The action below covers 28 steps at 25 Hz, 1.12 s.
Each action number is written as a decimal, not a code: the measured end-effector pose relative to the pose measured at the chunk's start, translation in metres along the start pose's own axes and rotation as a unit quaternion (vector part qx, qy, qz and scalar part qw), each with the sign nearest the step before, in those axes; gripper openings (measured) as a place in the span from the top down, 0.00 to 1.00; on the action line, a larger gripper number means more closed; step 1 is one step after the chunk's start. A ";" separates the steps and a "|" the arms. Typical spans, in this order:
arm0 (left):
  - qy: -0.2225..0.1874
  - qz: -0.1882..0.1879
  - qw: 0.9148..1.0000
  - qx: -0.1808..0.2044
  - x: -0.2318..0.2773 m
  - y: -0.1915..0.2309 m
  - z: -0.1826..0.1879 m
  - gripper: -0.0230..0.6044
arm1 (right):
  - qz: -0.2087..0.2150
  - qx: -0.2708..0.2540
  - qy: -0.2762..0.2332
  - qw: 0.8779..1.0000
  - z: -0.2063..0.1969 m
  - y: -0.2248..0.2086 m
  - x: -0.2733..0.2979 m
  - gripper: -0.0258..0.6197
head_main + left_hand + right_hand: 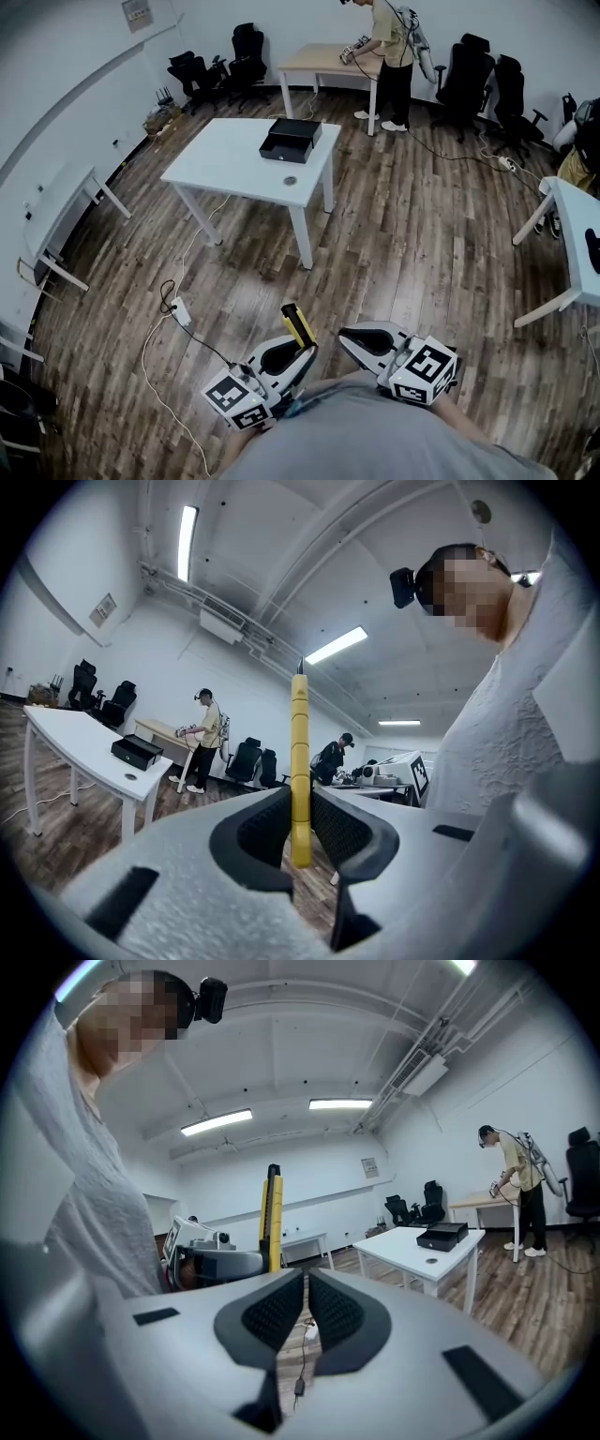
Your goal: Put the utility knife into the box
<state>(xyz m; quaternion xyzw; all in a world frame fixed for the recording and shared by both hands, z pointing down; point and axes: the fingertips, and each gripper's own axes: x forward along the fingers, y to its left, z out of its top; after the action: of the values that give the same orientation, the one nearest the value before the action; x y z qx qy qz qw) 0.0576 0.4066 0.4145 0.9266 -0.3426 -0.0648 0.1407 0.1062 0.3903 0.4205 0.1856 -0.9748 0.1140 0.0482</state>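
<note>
My left gripper (302, 349) is shut on a yellow utility knife (299, 325), held low in front of my body. In the left gripper view the knife (299, 761) stands upright between the pads, its tip pointing up. My right gripper (349, 336) hangs beside it with its jaws together and nothing between them (307, 1283); from that side the knife (272, 1218) shows to the left. The black box (291, 139) lies open on the white table (234, 164) across the room, far from both grippers. It also shows small in both gripper views, box (136, 751) and box (442, 1236).
A small round object (290, 180) lies on the white table. A power strip with cable (180, 310) lies on the wood floor between me and that table. Another person (391, 56) stands at a wooden table at the back. Office chairs (478, 80) and other white desks (577, 234) line the sides.
</note>
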 end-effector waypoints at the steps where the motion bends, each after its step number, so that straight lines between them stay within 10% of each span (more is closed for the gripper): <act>1: 0.003 -0.002 1.000 -0.001 0.001 0.000 -0.001 0.84 | 0.000 0.003 0.002 1.000 -0.002 0.000 0.001 0.91; 14: 0.011 -0.003 1.000 -0.005 0.005 0.000 0.004 0.84 | 0.027 0.010 -0.031 0.999 0.043 -0.029 -0.015 0.91; 20: 0.014 0.000 1.000 -0.010 0.006 0.005 0.002 0.84 | 0.111 -0.031 -0.074 0.991 0.060 -0.034 -0.036 0.91; 28: 0.019 -0.005 1.000 -0.011 0.010 0.010 0.003 0.84 | 0.140 -0.094 0.017 0.986 0.017 -0.048 -0.062 0.91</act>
<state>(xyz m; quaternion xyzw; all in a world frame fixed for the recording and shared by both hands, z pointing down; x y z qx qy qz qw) 0.0579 0.3921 0.4150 0.9279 -0.3343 -0.0515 0.1569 0.1803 0.3645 0.4051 0.0402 -0.9966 0.0303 0.0653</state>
